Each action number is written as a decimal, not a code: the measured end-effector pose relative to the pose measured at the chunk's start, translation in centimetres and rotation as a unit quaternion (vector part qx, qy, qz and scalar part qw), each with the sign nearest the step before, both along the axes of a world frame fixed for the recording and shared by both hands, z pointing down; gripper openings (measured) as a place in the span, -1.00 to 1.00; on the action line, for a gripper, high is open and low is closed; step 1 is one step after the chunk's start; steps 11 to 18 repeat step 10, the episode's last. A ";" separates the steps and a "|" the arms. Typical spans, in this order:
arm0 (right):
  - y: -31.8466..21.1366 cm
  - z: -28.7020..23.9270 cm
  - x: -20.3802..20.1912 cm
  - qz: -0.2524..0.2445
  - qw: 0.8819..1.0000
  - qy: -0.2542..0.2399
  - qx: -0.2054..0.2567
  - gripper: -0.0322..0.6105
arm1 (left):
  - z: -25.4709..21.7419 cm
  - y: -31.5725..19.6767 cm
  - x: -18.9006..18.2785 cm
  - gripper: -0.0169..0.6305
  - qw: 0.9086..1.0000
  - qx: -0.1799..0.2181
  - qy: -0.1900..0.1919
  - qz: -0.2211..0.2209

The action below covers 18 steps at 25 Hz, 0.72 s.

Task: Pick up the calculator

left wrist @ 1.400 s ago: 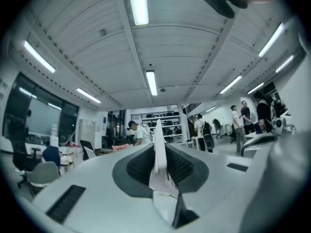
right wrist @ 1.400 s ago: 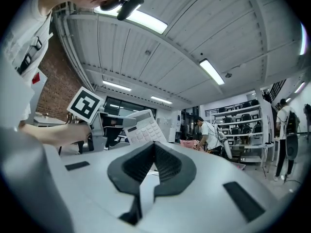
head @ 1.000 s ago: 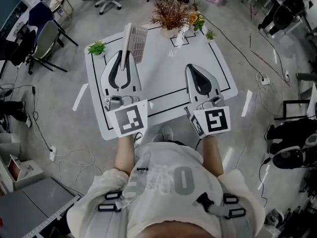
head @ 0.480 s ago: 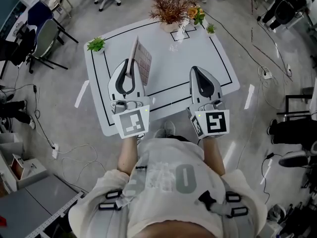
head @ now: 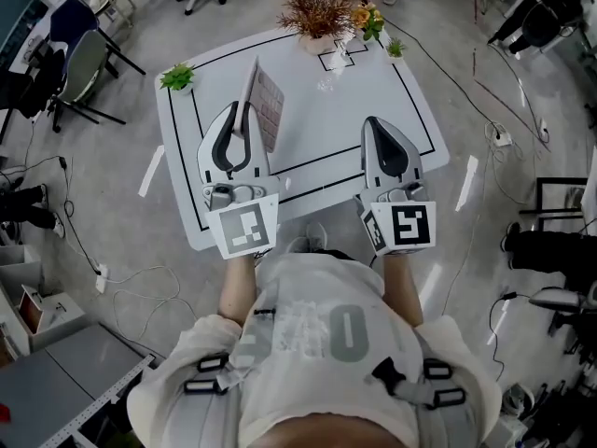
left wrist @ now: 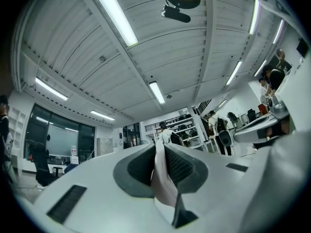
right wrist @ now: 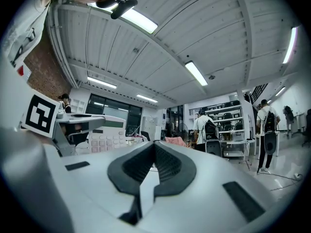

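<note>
The calculator [head: 265, 106], white with pale keys, hangs on edge above the white table [head: 317, 147], its keys facing right. My left gripper [head: 241, 112] is shut on its near end. In the left gripper view the calculator [left wrist: 164, 181] shows as a thin white slab pinched between the dark pads [left wrist: 182, 166] of the left gripper [left wrist: 160, 152]. My right gripper [head: 374, 125] hovers over the table's right half, shut and empty. In the right gripper view the jaws of the right gripper [right wrist: 154, 154] meet, and the calculator [right wrist: 108, 136] shows at left.
A pot of dried brown plants [head: 317, 12] and orange flowers [head: 367, 33] stand at the table's far edge. Small green plants sit at the far left corner [head: 177, 77] and far right [head: 395, 48]. Office chairs [head: 79, 59] and floor cables [head: 131, 283] surround the table.
The left gripper has sunk a little with the calculator and rolled, so the calculator stands more on edge. The right gripper has shifted slightly.
</note>
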State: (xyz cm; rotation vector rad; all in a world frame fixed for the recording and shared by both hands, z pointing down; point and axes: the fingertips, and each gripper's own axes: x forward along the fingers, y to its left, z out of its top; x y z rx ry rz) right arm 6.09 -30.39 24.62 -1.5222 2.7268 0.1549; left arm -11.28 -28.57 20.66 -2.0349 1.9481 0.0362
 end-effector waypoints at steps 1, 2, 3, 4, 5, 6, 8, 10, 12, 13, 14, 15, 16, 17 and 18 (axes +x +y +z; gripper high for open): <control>-0.1 0.0 0.1 0.001 1.000 0.000 0.000 -0.88 | -0.1 -0.1 0.0 -0.77 1.000 0.001 -0.001 0.000; -0.2 0.1 0.2 0.001 1.000 0.000 0.000 -0.88 | -0.1 -0.1 0.1 -0.76 1.000 0.002 -0.002 0.000; -0.3 0.1 0.2 0.001 1.000 0.000 0.000 -0.88 | -0.2 -0.2 0.1 -0.77 1.000 0.001 -0.003 0.000; -0.4 0.0 0.3 0.002 1.000 0.000 0.000 -0.88 | -0.2 -0.3 0.2 -0.76 1.000 0.002 -0.004 0.000; -0.5 0.0 0.3 0.002 1.000 -0.001 0.001 -0.88 | -0.3 -0.3 0.2 -0.76 1.000 0.003 -0.005 0.001; -0.5 -0.1 0.4 0.002 1.000 -0.001 0.001 -0.88 | -0.5 -0.3 0.3 -0.77 1.000 0.004 -0.005 0.001; -0.4 -0.2 0.4 0.003 1.000 -0.001 0.002 -0.88 | -0.7 -0.2 0.3 -0.76 1.000 0.007 -0.006 0.001; -0.3 -0.3 0.5 0.004 1.000 -0.001 0.003 -0.88 | -0.8 0.0 0.2 -0.76 1.000 0.009 -0.007 0.000; -0.3 -0.3 0.5 0.004 1.000 -0.001 0.003 -0.88 | -0.8 0.0 0.2 -0.76 1.000 0.009 -0.007 0.000; -0.3 -0.3 0.5 0.004 1.000 -0.001 0.003 -0.88 | -0.8 0.0 0.2 -0.76 1.000 0.009 -0.007 0.000; -0.3 -0.3 0.5 0.004 1.000 -0.001 0.003 -0.88 | -0.8 0.0 0.2 -0.76 1.000 0.009 -0.007 0.000; -0.3 -0.3 0.5 0.004 1.000 -0.001 0.003 -0.88 | -0.8 0.0 0.2 -0.76 1.000 0.009 -0.007 0.000; -0.3 -0.3 0.5 0.004 1.000 -0.001 0.003 -0.88 | -0.8 0.0 0.2 -0.76 1.000 0.009 -0.007 0.000; -0.3 -0.3 0.5 0.004 1.000 -0.001 0.003 -0.88 | -0.8 0.0 0.2 -0.76 1.000 0.009 -0.007 0.000; -0.3 -0.3 0.5 0.004 1.000 -0.001 0.003 -0.88 | -0.8 0.0 0.2 -0.76 1.000 0.009 -0.007 0.000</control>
